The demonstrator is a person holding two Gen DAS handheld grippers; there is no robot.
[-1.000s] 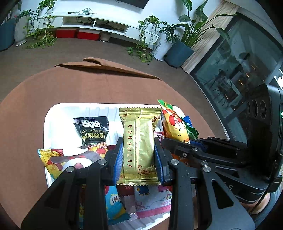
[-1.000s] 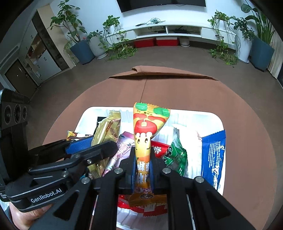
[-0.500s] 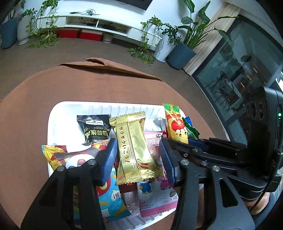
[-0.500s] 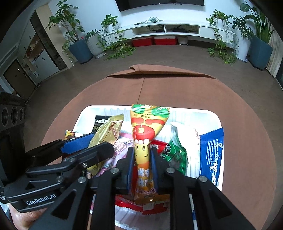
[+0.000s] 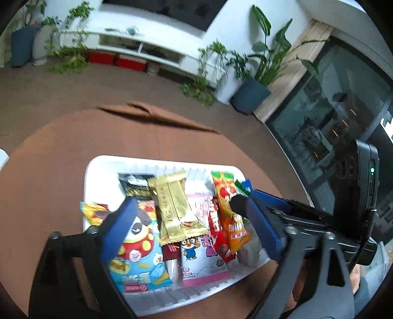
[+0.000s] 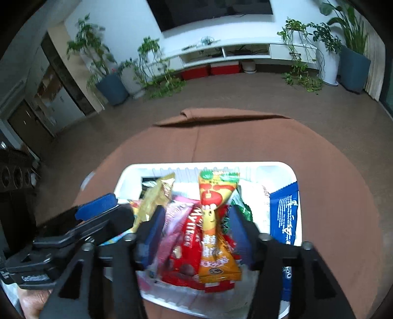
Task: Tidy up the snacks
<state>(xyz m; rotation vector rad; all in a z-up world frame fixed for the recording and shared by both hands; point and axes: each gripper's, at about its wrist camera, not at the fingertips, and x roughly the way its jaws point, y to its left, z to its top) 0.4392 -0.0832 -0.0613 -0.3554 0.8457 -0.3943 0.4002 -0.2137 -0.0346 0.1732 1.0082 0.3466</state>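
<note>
Over the white tray, both claws gape above heaped snack packets.

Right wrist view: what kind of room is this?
Most likely a home living room: a wall TV above a low white media console, potted plants along the walls, and a round brown-clothed table holding a snack tray.

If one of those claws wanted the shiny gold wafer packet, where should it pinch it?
Probably across the long flat sides of the gold packet, at mid-length and from above. It lies on top of the other snacks in the white tray, so both long edges are exposed; the crimped ends look floppy.
</note>
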